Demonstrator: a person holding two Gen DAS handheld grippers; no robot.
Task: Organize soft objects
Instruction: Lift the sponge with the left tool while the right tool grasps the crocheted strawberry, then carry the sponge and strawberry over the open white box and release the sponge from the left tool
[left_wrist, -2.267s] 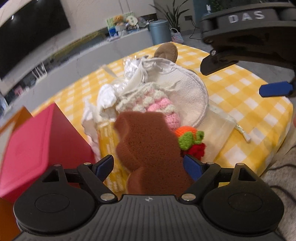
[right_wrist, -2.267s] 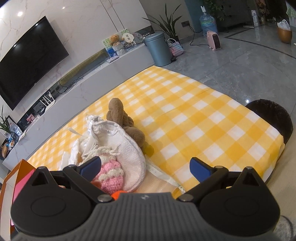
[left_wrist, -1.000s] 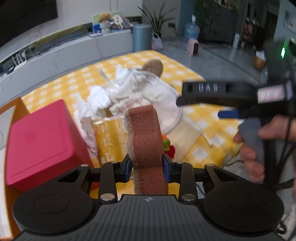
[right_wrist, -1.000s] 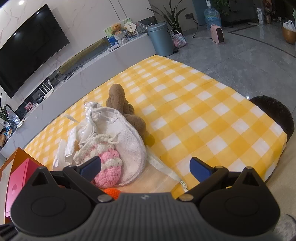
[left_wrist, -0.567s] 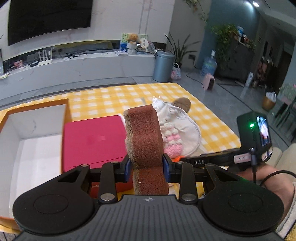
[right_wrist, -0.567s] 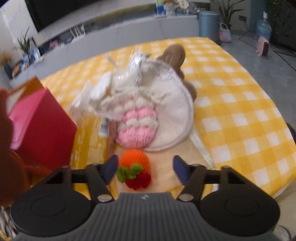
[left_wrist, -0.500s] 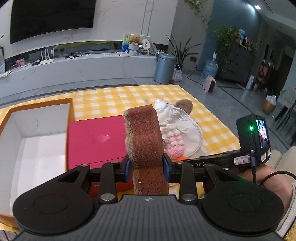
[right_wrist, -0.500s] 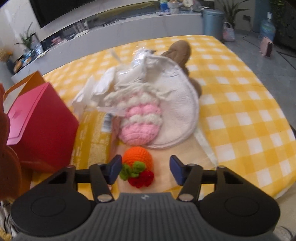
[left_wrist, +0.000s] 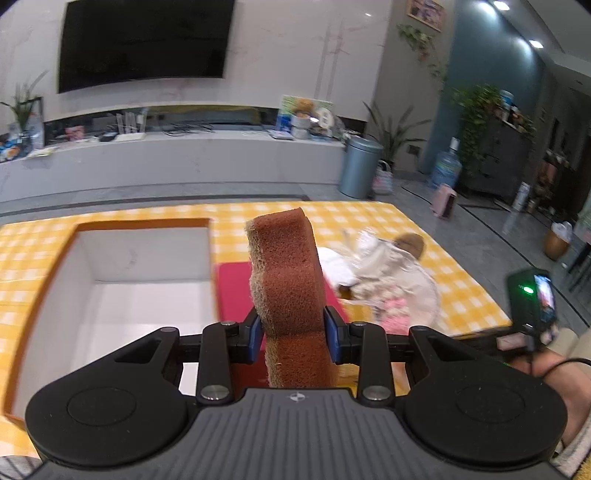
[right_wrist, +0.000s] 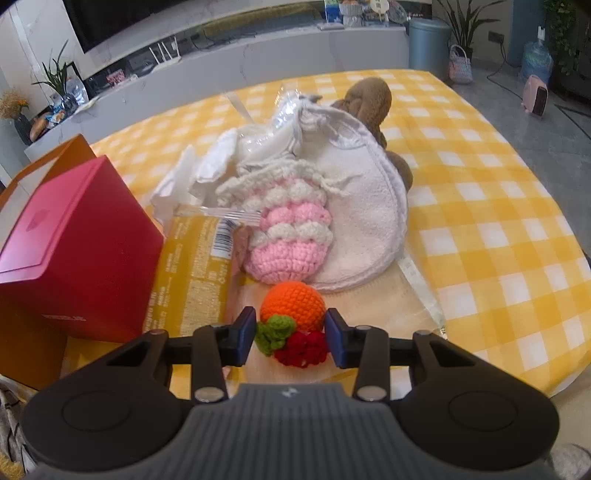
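**One soft thing in the air, the heap not yet cleared**

The table (left_wrist: 388, 218), under its yellow checked cloth, carries two zones: an open white box with orange walls (left_wrist: 122, 295) at one end, and a heap of soft things well apart from it at the other. As far as the left wrist view shows, the box holds nothing so far, so I judge the sorting barely begun.

The left tongs (left_wrist: 293, 334) are narrowed onto a brown sponge (left_wrist: 286, 273), pads pressing both its sides, and it stands upright above the near edge of a red box (right_wrist: 77, 251), between the white box and the heap. Dropping it in looks like the step in hand.

Left on the table: a white towelling cloth (right_wrist: 369, 210), a brown plush toy (right_wrist: 369, 98) behind it, a pink-and-white crocheted pouch (right_wrist: 291, 236) lying on the cloth, crumpled white fabric and clear wrapping (right_wrist: 255, 140), and a yellow packet (right_wrist: 192, 273) just beside the red box.

Smallest, nearest: an orange crocheted fruit with green and red bits (right_wrist: 293, 301). The right tongs (right_wrist: 291, 338) are closing around it; it sits between the pads, seemingly on the table, and contact is not clearly made.

Hard to tell: the white box's near floor is hidden behind the left tongs, the plush toy is mostly covered, and the heap is blurred in the left view.
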